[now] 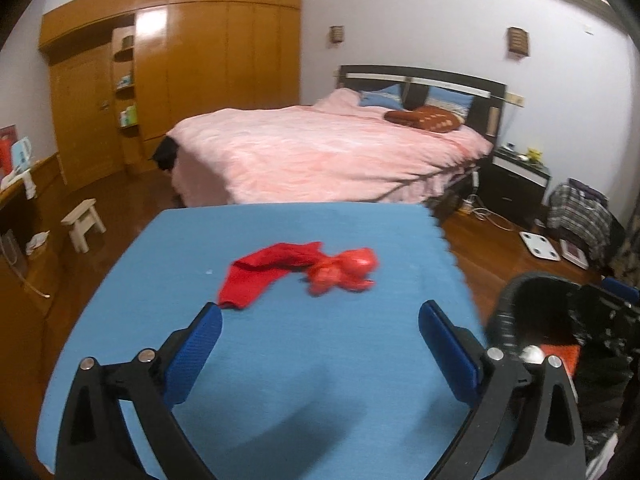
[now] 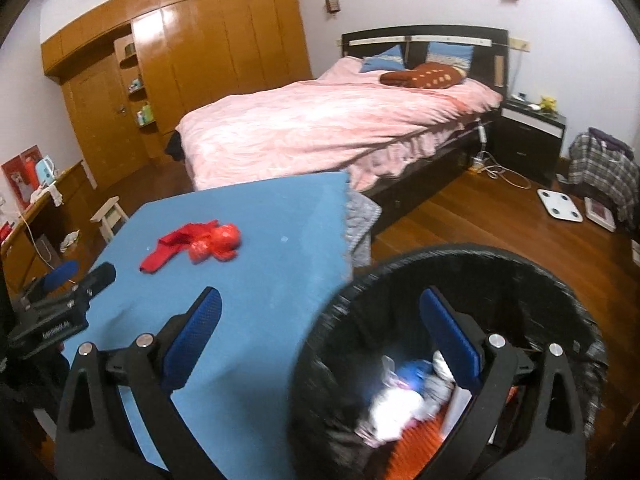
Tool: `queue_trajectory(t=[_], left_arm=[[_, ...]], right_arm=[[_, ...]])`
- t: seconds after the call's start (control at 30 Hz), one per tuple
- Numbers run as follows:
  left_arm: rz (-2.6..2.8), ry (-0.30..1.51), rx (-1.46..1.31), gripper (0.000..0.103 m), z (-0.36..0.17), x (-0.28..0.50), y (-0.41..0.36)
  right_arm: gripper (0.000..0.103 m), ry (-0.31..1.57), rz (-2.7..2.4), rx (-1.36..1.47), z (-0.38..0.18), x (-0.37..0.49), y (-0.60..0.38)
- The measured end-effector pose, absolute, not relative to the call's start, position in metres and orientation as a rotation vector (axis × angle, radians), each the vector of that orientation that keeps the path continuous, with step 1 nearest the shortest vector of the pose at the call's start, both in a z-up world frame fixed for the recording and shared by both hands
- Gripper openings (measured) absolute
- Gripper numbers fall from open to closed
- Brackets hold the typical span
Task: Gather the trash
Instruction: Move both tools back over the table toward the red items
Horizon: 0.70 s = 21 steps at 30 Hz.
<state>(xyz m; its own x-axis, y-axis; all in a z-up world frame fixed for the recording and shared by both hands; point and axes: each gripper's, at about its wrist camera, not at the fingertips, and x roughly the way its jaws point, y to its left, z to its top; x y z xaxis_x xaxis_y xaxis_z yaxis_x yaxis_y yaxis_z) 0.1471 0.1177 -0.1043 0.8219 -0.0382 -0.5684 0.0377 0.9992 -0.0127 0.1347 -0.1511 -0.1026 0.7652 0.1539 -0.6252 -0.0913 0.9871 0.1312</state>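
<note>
On our blue counter (image 1: 280,360) lies a crumpled glossy red plastic bag (image 1: 346,270) touching a flat red cloth (image 1: 264,272). Our left gripper (image 1: 320,322) and right gripper (image 2: 320,310) stand wide, empty, the right over a black-lined trash bin (image 2: 520,272).

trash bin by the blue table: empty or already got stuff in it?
Not empty. The right wrist view looks down into the black bin: white, blue and orange items lie at the bottom. How full it is, cannot tell; it is blurred.

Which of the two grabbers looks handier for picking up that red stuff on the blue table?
Probably the left hand-held gripper: open and empty, it faces the red trash directly. The right hand-held gripper, also open, hangs over the bin.
</note>
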Motion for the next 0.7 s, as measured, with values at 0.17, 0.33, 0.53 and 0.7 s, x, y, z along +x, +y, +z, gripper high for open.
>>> queue_trajectory(t=[0.17, 0.33, 0.53, 0.7], left_arm=[[0.016, 0.613, -0.001, 0.097, -0.115, 0.168, 0.148], [0.057, 0.649, 0.001, 0.097, -0.135, 0.203, 0.176], [0.081, 0.712, -0.005, 0.097, -0.165, 0.241, 0.193], [0.074, 0.754, -0.017, 0.096, -0.179, 0.264, 0.197]], right_arm=[[0.097, 0.686, 0.168, 0.086, -0.11, 0.178, -0.113], [0.097, 0.708, 0.174, 0.057, -0.129, 0.216, -0.084], [0.097, 0.769, 0.163, 0.038, -0.159, 0.255, -0.061], [0.097, 0.788, 0.151, 0.018, -0.172, 0.272, -0.053]])
